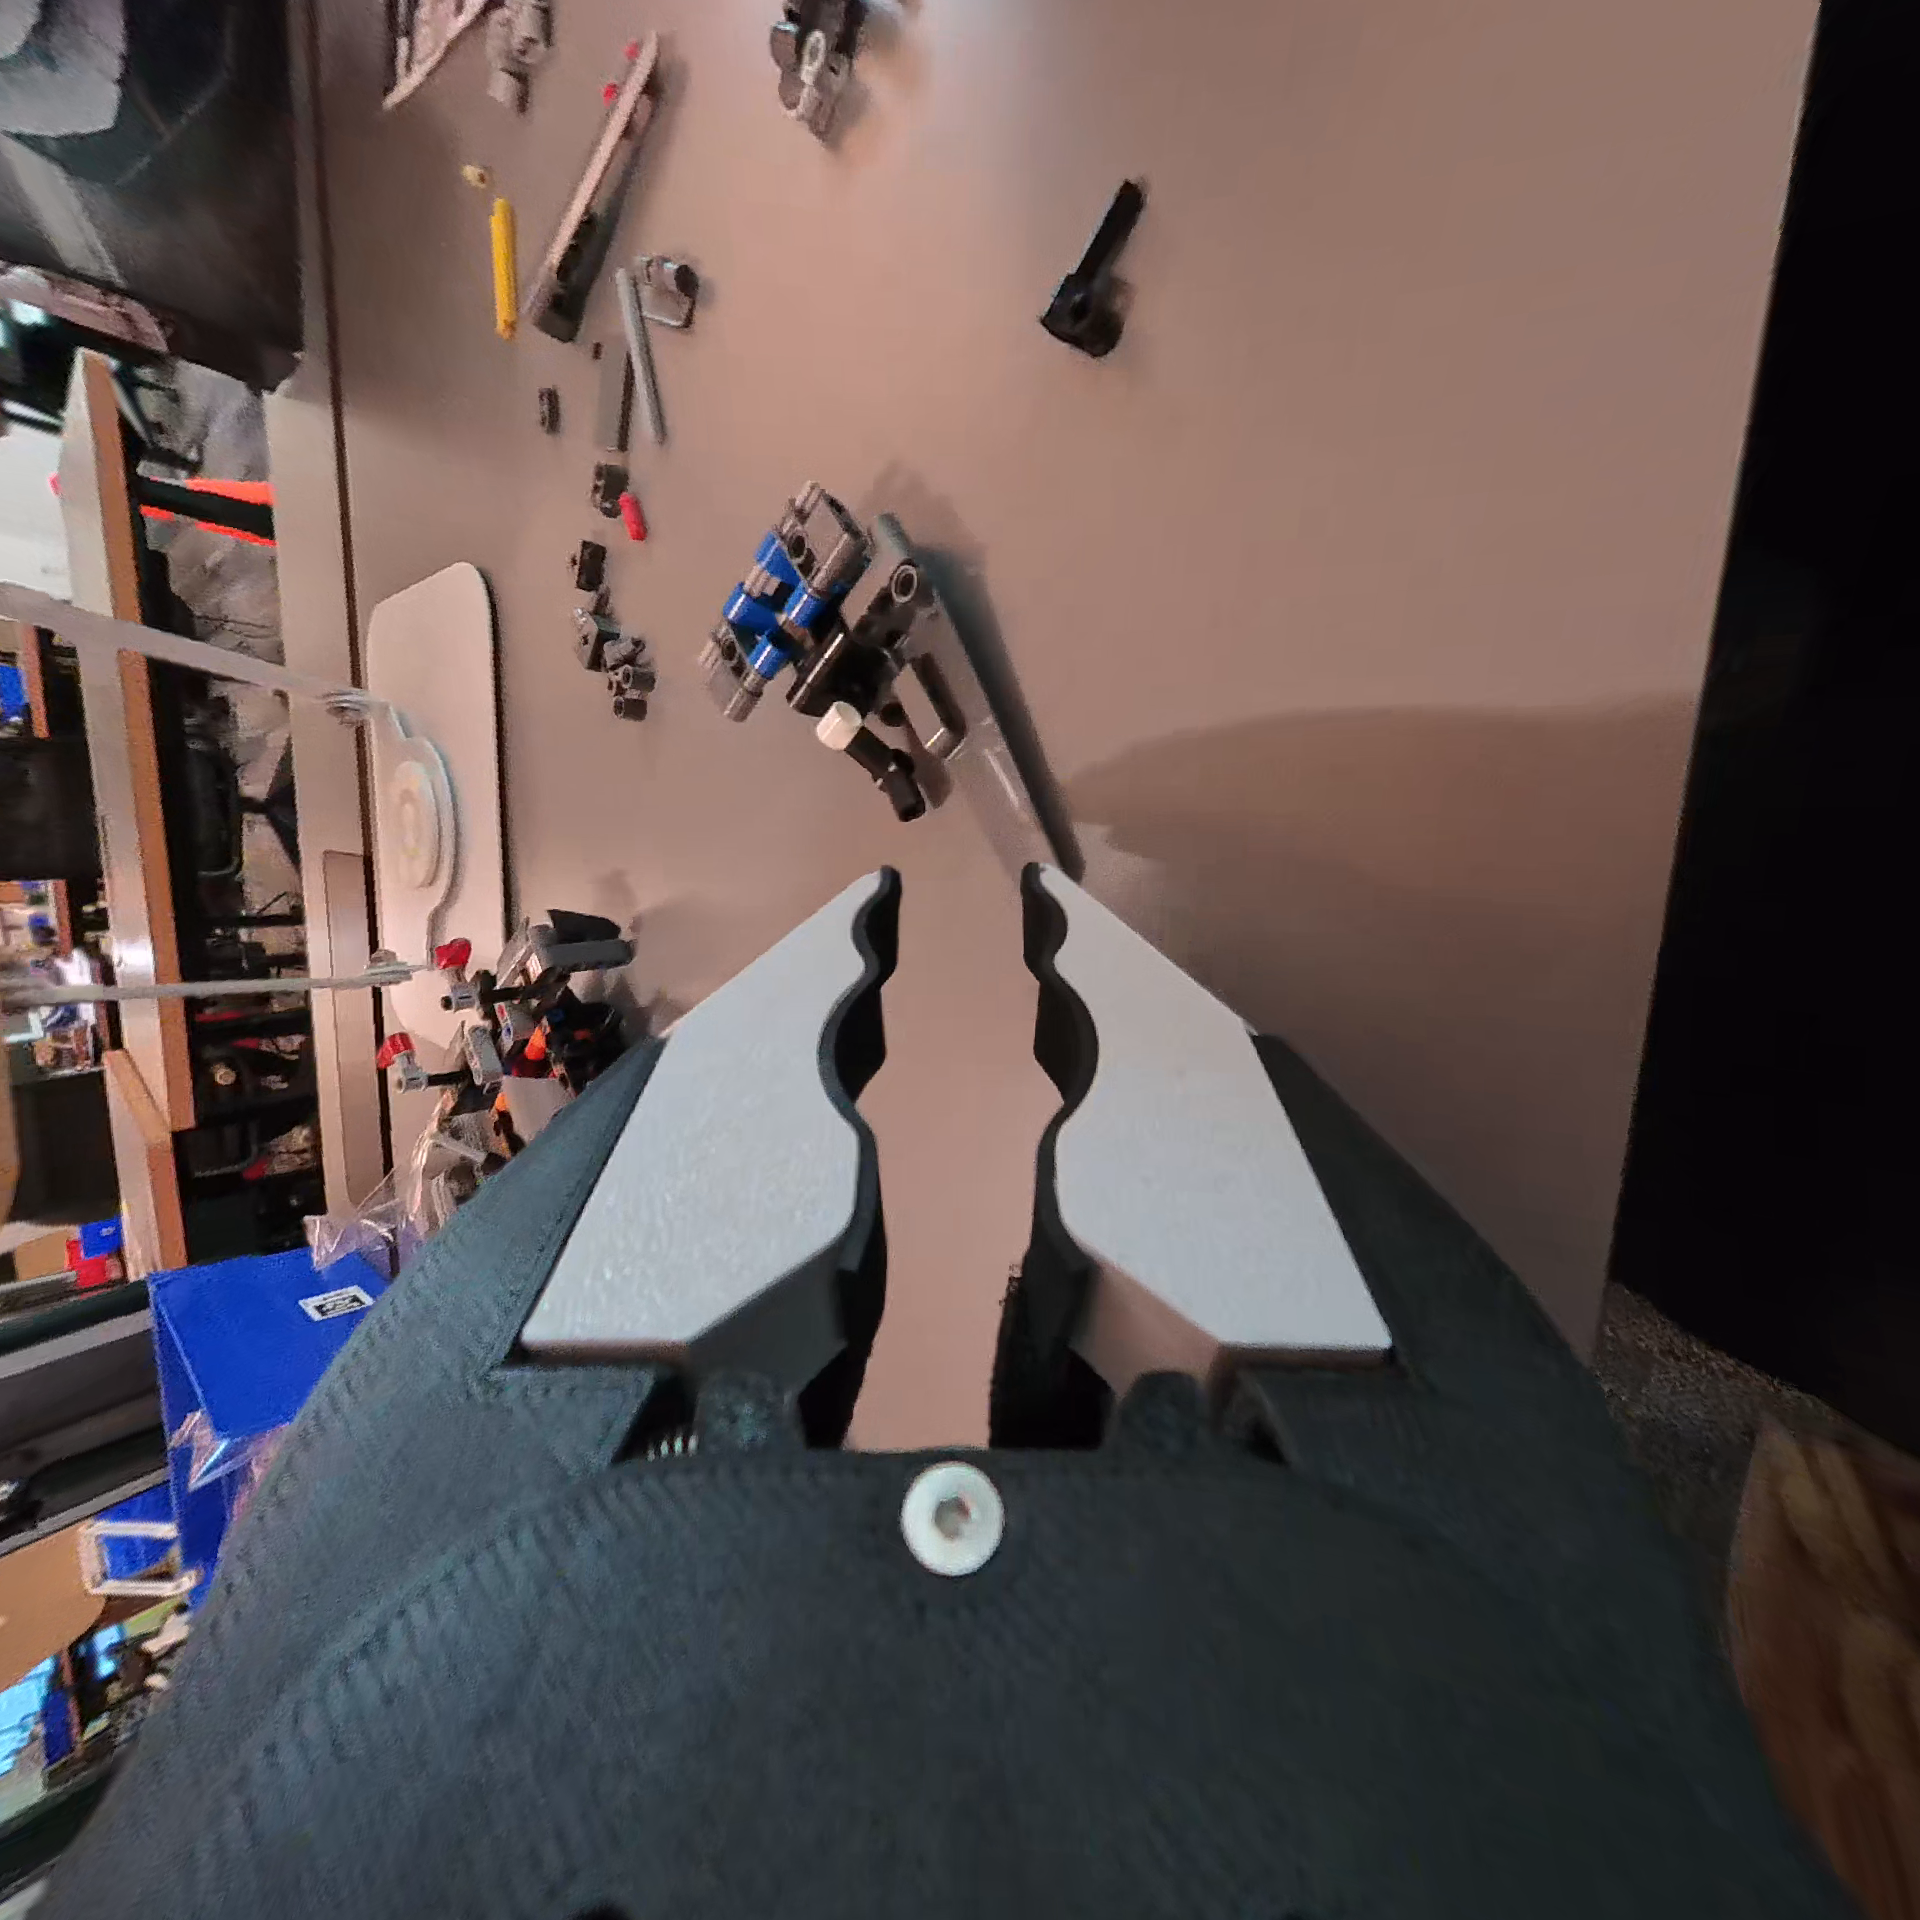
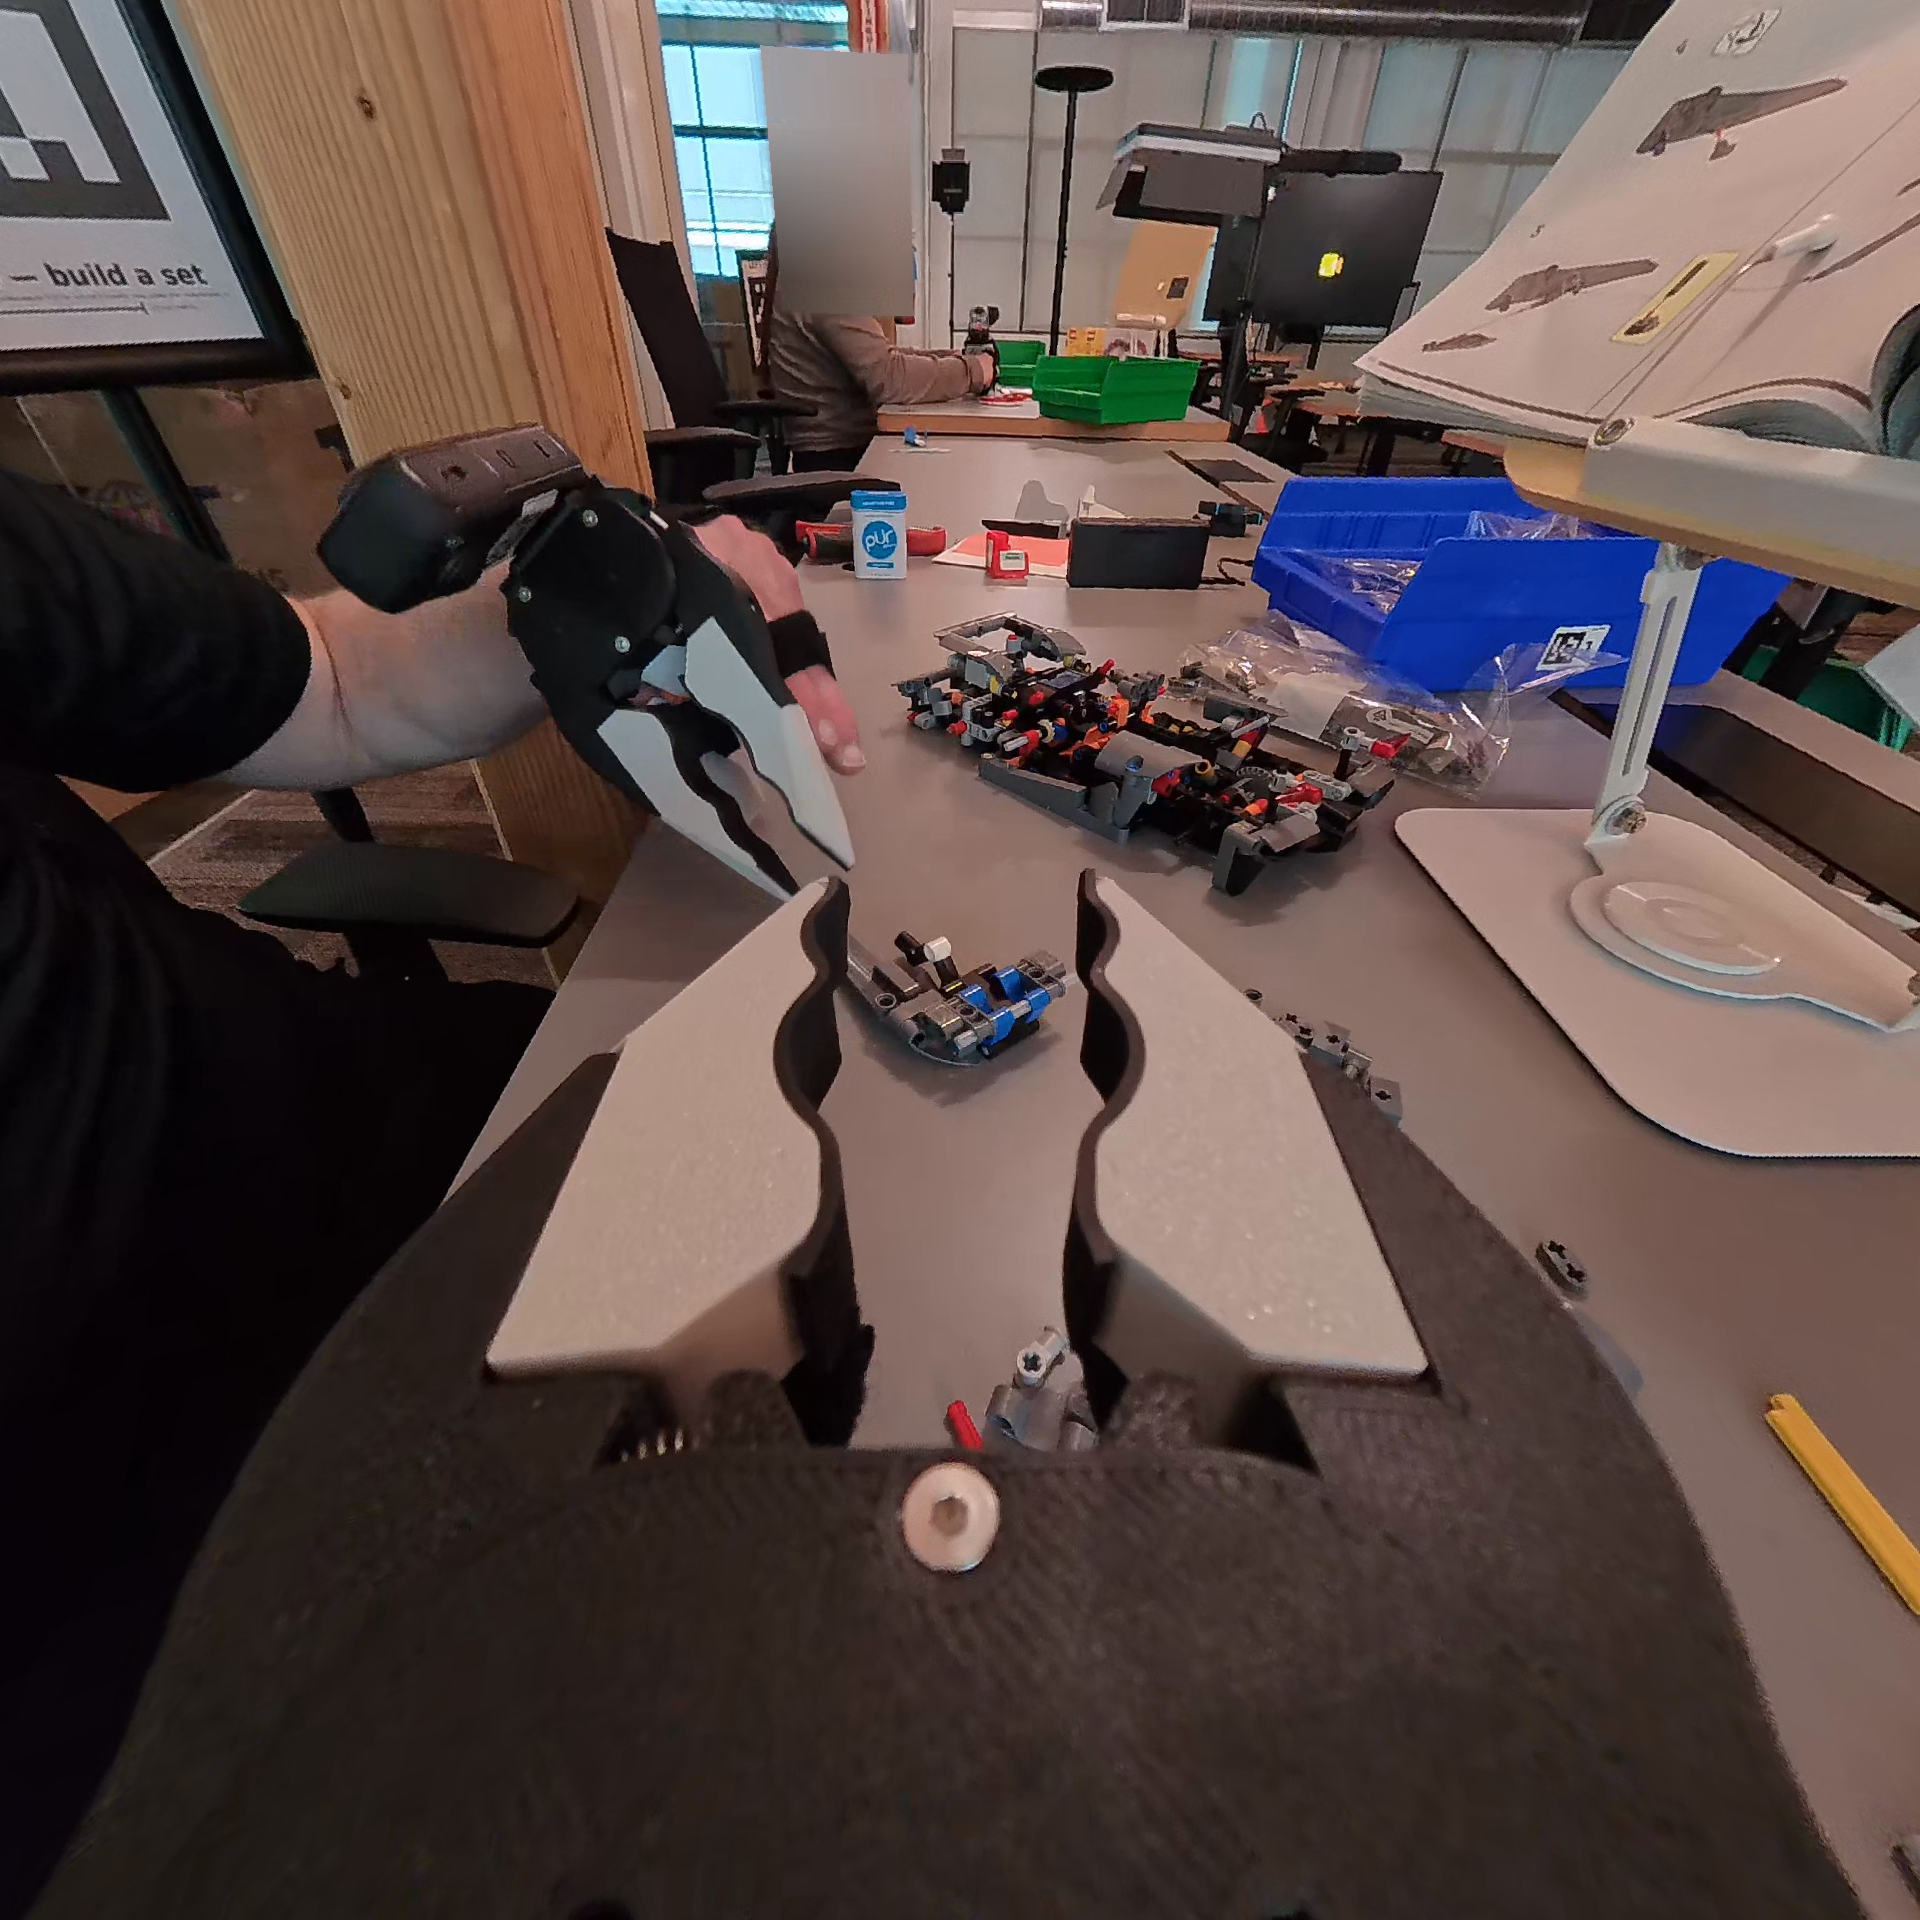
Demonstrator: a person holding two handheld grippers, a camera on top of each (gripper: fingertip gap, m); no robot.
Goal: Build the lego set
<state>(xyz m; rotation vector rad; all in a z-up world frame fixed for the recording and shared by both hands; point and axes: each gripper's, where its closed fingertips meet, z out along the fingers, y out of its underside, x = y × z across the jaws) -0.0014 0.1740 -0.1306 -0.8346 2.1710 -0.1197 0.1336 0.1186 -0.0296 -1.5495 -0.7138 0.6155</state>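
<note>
A small blue, grey and black lego sub-assembly lies on the grey table just ahead of my left gripper, which is open and empty. The sub-assembly also shows in the right wrist view, between and just beyond the tips of my right gripper, open and empty above the table. The left gripper shows there too, held by a hand, tips pointing down beside the sub-assembly's long grey beam. A large partly built lego chassis lies farther back and also shows in the left wrist view.
Loose parts lie scattered: a yellow axle, a long grey beam, a black piece, small grey pieces. A white stand base holds the instruction booklet. A blue bin and plastic bags sit behind. The black piece is about 11 cm from my left fingertips.
</note>
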